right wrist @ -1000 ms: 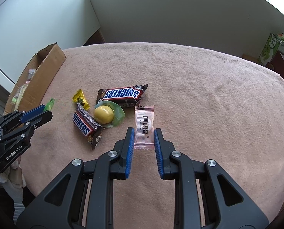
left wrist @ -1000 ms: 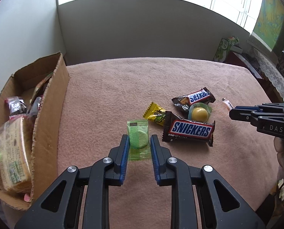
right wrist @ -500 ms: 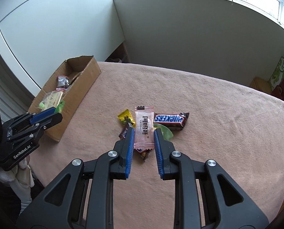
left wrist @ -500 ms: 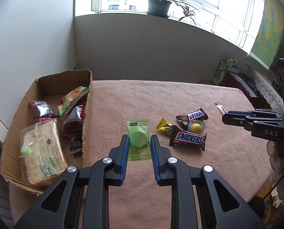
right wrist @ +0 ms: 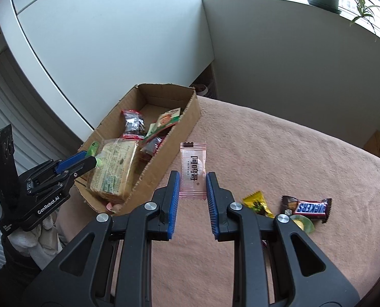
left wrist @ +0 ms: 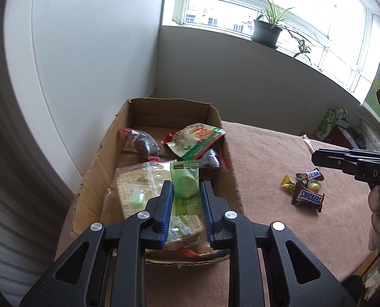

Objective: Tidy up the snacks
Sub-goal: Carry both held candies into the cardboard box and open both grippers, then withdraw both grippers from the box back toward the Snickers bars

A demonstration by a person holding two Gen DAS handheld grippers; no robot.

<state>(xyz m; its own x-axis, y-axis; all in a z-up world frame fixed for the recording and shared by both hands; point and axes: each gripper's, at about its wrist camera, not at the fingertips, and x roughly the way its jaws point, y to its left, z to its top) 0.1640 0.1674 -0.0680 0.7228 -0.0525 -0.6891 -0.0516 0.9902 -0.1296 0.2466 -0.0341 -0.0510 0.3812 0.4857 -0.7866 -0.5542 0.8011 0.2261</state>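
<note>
Two claws | left claw (left wrist: 185,192) pinches green packet (left wrist: 185,186); right claw (right wrist: 193,188) – pink packet (right wrist: 193,170)

I see a rough corrugated cardboard box (left wrist: 105,153), matt fuzzy pink cloth (right wrist: 279,153) on the table, glossy plastic wrappers (left wrist: 185,186), matt black plastic grippers (right wrist: 193,192).
</note>
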